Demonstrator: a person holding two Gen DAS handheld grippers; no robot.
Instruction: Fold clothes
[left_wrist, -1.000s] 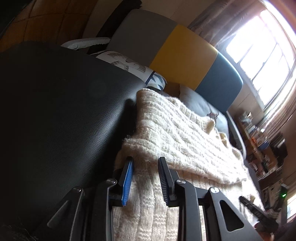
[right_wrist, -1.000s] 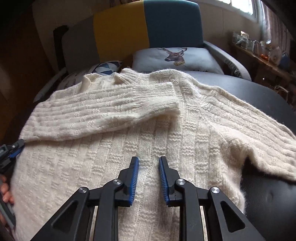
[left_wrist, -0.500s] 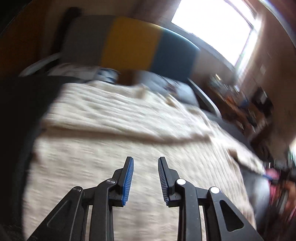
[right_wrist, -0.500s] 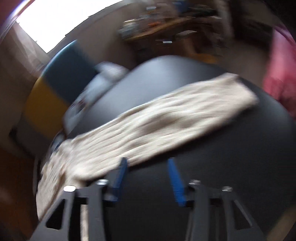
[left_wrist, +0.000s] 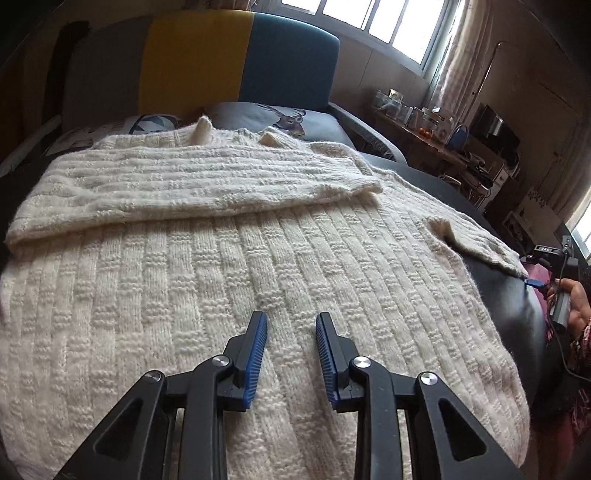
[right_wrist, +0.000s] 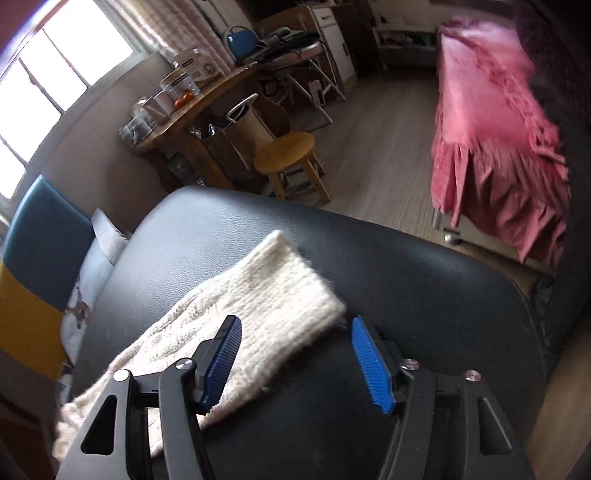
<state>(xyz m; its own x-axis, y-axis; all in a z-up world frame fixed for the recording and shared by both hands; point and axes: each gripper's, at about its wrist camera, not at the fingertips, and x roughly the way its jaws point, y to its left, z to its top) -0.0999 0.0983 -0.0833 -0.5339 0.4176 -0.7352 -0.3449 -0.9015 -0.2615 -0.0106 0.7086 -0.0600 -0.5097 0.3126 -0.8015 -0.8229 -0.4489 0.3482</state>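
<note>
A cream knitted sweater (left_wrist: 229, 266) lies flat on a black leather surface (right_wrist: 406, 273). Its left sleeve (left_wrist: 192, 184) is folded across the chest. My left gripper (left_wrist: 290, 325) hovers open over the lower body of the sweater, holding nothing. The right sleeve (right_wrist: 258, 306) stretches out over the leather, its cuff towards the right. My right gripper (right_wrist: 295, 328) is open wide at that cuff, with the cuff end between the blue pads (right_wrist: 364, 347) and not clamped. In the left wrist view the right gripper (left_wrist: 535, 284) shows at the sleeve's end, held by a hand.
A grey, yellow and blue sofa back (left_wrist: 199, 55) with a deer cushion (left_wrist: 284, 118) stands behind the sweater. To the right are a cluttered wooden desk (right_wrist: 207, 96), a round wooden stool (right_wrist: 288, 151) and a pink cloth (right_wrist: 491, 122) over a frame.
My left gripper swung from the sweater's left edge to over its lower body. My right gripper left the middle of the sweater, went to the right sleeve's cuff and opened wider.
</note>
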